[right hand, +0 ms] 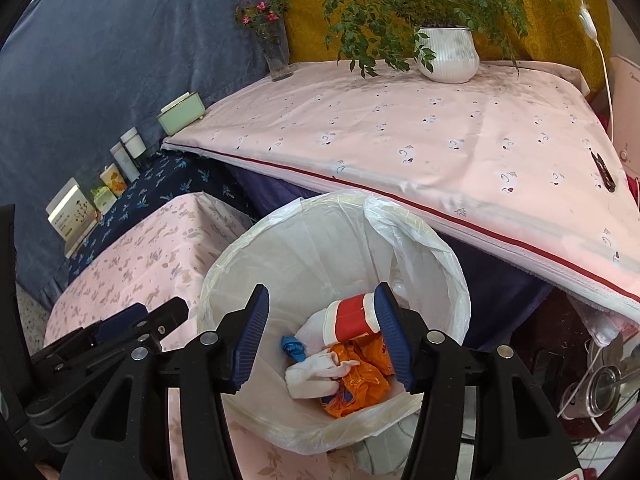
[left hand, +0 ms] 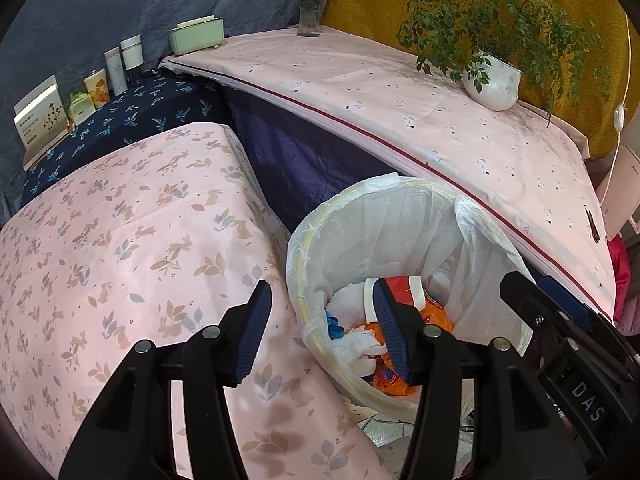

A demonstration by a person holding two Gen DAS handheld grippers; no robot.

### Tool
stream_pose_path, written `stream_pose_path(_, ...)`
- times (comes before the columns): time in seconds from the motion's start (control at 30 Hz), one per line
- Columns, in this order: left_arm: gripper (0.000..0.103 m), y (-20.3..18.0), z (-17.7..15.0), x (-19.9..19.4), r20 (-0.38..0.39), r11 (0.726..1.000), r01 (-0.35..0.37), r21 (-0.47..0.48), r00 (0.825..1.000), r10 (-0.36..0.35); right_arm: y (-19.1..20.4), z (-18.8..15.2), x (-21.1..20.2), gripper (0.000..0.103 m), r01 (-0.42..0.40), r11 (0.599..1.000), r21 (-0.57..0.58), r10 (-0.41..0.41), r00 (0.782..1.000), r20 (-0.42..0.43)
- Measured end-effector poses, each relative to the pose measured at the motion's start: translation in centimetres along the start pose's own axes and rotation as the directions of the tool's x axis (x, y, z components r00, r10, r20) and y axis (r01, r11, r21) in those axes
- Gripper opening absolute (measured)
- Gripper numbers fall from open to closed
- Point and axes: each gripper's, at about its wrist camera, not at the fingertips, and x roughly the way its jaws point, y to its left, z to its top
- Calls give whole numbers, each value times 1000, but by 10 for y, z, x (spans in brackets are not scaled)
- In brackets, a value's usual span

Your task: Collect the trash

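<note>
A white-lined trash bin (left hand: 472, 224) stands on the floor between two covered tables; it also shows in the right wrist view (right hand: 304, 240). Inside lie a red and white paper cup (right hand: 352, 318), an orange wrapper (right hand: 360, 384), crumpled white tissue (right hand: 316, 372) and a blue scrap (right hand: 292, 346). My left gripper (left hand: 322, 330) is open and empty over the bin's left rim. My right gripper (right hand: 320, 334) is open and empty above the bin. The right gripper shows in the left wrist view (left hand: 560, 320), and the left one in the right wrist view (right hand: 120, 332).
A pink rabbit-print covered surface (left hand: 120, 260) lies left of the bin. A pink table (right hand: 440, 132) behind it carries a potted plant (right hand: 448, 54), a flower vase (right hand: 276, 52) and a green box (right hand: 180, 114). Boxes and bottles (left hand: 80, 96) line a dark blue shelf.
</note>
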Motion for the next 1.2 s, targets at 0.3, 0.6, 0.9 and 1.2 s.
stream_pose_path(0.3,60,7,-12,-9,6,999,-33,-2,999,33,11,-13,-11,59,31,995,-96,-32,999,-9)
stream_pose_path(0.6,73,14,-29,-20,21,997,-80,3,997,80,22,-27,-23,75,63,980,-188,-66,998,-10)
stream_pose_path(0.9,84,20,-46,-25,6,992,-122,-17,992,122,24,-45,-26,84,63,971,-231,-77,996,-51)
stream_pose_path(1.2,89,24,-66,-25,-11,987,-159,-20,987,158,19,-58,-31,96,83,965,-249,-99,994,-53)
